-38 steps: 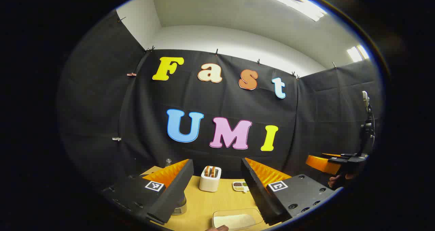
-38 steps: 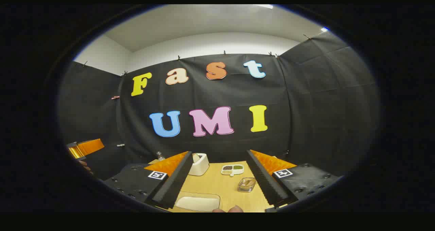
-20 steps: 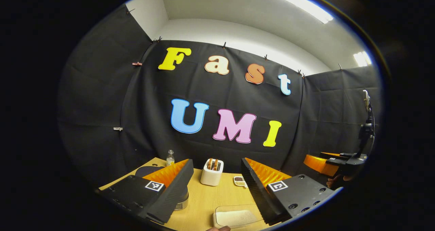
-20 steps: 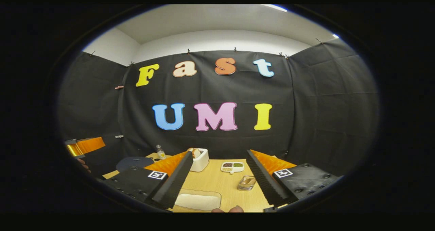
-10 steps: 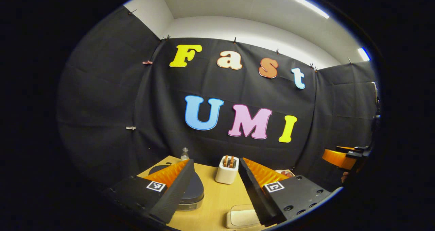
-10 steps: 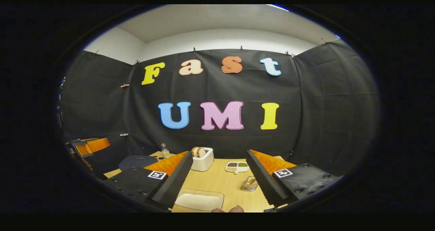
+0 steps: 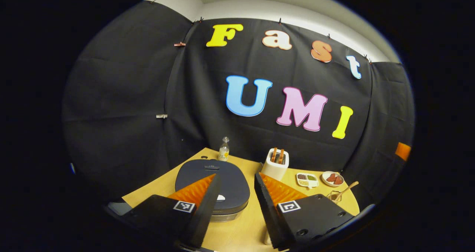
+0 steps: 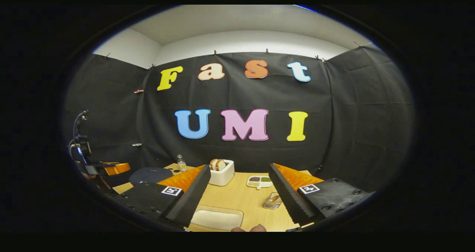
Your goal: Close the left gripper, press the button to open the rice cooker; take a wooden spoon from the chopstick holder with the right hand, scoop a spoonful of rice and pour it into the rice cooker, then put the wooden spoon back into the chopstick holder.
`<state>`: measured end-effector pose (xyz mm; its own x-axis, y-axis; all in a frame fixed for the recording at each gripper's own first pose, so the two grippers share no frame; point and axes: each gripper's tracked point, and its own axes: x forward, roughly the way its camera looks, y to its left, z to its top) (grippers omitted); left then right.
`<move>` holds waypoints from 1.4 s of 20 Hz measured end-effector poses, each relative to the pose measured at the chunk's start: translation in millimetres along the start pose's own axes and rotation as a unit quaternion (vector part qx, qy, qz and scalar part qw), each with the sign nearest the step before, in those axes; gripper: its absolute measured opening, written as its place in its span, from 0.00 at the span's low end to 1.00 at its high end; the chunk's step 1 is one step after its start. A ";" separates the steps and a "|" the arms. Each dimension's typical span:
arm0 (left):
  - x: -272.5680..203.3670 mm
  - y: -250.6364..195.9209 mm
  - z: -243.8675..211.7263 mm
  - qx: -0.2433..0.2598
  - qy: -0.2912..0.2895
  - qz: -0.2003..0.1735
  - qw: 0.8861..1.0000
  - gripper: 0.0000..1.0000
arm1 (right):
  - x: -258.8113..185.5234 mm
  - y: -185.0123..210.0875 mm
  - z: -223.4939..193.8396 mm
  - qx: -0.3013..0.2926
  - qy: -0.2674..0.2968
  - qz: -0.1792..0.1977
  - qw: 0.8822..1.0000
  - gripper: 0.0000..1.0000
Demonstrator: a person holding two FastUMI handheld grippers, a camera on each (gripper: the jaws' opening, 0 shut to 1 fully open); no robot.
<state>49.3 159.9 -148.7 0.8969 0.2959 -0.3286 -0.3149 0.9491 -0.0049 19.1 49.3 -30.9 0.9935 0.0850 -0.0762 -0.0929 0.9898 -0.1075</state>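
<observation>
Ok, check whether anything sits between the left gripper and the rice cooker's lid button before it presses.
Nothing visible does. In the left gripper view the left gripper hangs open above the dark blue, rounded rice cooker, whose lid is down; the small white button shows in the gap between its fingers.

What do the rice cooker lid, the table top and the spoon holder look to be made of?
Rice cooker lid: probably matte dark plastic, smooth with no glare. Table top: pale wood or wood-look laminate with faint grain. Spoon holder: clear, likely glass or acrylic; the wooden spoon shows through.
</observation>
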 end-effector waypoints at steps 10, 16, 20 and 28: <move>83.6 28.2 -78.4 0.011 0.125 0.043 0.991 0.16 | -3.0 -1.9 -1.6 -0.016 0.000 -0.002 1.000 0.98; 103.2 34.0 -108.8 0.017 0.191 0.050 0.980 0.07 | -0.9 -1.7 -3.9 -0.017 0.001 -0.003 1.000 0.98; 102.0 35.6 -117.3 0.026 0.216 0.064 0.974 0.07 | 0.8 0.3 -7.7 -0.017 0.005 -0.002 1.000 0.98; 103.7 38.2 -122.1 -0.016 0.232 0.046 0.972 0.06 | 1.7 1.4 -7.1 -0.009 0.002 -0.001 1.000 0.98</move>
<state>92.3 213.7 -298.3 0.6306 0.2917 -0.7192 -0.4026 0.9152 0.0182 20.2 50.0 -38.3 0.9934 0.0820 -0.0807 -0.0918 0.9878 -0.1257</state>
